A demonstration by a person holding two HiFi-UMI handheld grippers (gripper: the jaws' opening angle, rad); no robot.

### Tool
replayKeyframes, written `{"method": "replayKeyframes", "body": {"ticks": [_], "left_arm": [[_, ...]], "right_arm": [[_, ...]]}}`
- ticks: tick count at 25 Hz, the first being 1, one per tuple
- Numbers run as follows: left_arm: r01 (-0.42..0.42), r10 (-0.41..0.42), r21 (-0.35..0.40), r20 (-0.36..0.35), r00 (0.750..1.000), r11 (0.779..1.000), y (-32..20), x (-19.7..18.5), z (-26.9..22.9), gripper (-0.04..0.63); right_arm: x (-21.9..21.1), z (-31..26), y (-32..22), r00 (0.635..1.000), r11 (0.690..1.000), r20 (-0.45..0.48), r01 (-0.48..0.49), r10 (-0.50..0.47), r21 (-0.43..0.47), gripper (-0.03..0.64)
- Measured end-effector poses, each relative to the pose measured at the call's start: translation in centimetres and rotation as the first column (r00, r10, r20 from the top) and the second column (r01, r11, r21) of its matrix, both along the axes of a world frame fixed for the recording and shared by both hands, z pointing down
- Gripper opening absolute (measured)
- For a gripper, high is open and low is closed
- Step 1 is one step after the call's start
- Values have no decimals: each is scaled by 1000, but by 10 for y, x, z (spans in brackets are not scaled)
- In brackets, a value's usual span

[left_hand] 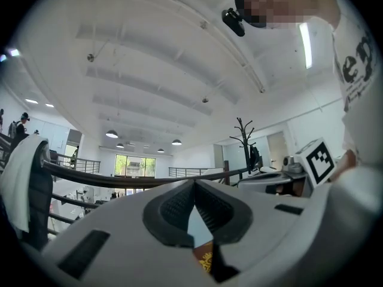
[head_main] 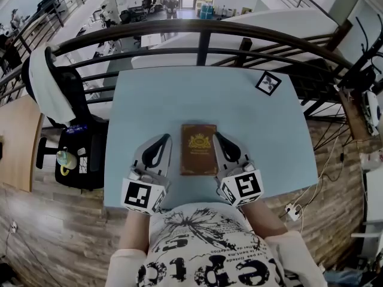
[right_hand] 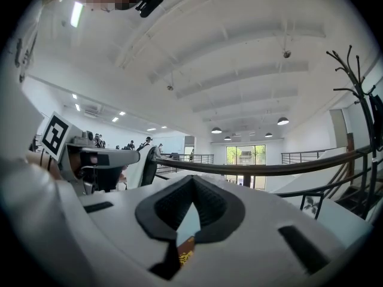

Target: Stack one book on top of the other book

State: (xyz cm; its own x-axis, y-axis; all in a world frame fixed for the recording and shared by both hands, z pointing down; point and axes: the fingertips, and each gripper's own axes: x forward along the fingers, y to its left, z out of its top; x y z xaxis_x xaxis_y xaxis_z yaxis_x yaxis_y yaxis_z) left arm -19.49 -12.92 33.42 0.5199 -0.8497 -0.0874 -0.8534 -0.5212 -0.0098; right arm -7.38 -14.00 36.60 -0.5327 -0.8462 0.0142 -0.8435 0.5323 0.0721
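Now pressed together and empty, fingers of left gripper (head_main: pixel 161 139) and right gripper (head_main: pixel 219 136), flanking brown book (head_main: pixel 198 149) by middle of near edge of tabletop (head_main: pixel 203 94). Probably stiff, weighty, slick-covered; take by long side edges, pinching cover and pages together.

A light blue table (head_main: pixel 179 100) carries a brown book (head_main: pixel 198 149) with a gold emblem on its cover. The book lies flat, about midway between the left and right edges and closer to the near edge. The left gripper (head_main: pixel 163 137) rests just left of the book and the right gripper (head_main: pixel 218 136) close on its right, each with its jaws together. A black-and-white marker card (head_main: pixel 268 82) lies at the far right corner. A dark railing (head_main: pixel 203 31) runs beyond the far edge.
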Motion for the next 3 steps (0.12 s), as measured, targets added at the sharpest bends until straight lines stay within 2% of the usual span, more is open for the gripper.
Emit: {"method": "replayKeyframes", "body": {"ticks": [3], "left_arm": [[3, -3, -9, 0, 1000, 1000, 1, -1, 2, 9]], "right_arm": [[0, 4, 1, 1000, 1000, -7, -5, 5, -8, -8]]}}
